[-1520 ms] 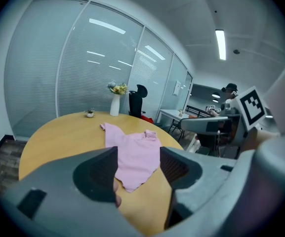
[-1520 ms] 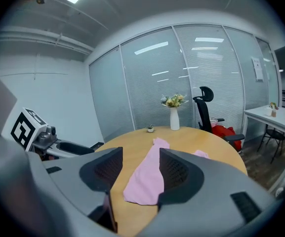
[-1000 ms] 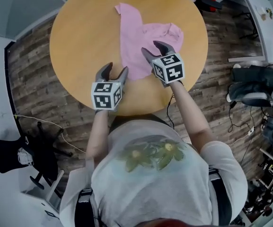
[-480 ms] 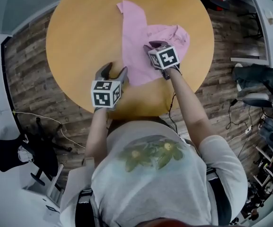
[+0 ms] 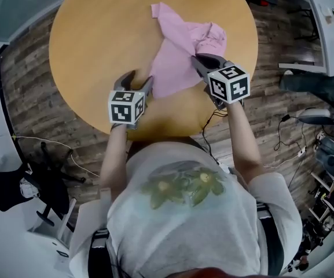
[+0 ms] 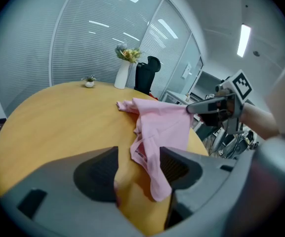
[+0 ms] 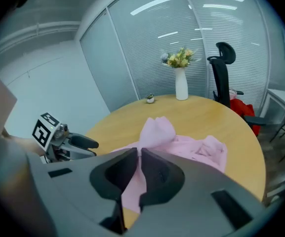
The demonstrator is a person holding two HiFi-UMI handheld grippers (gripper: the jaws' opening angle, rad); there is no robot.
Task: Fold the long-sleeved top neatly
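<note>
Top (image 5: 178, 62) soft, limp; right gripper (image 5: 201, 61) just closed on 4 o'clock edge, left gripper (image 5: 136, 80) open around 7 o'clock hem, probably best pinched there

Right gripper (image 7: 136, 153) freshly closed on top (image 5: 177, 48)

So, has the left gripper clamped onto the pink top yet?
No, the left gripper has its jaws apart, with an edge of the pink top loose between them.

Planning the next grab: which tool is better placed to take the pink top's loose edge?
Left: the left tool is open, an edge of the pink top between its jaws; the right tool just closed on that top.
</note>
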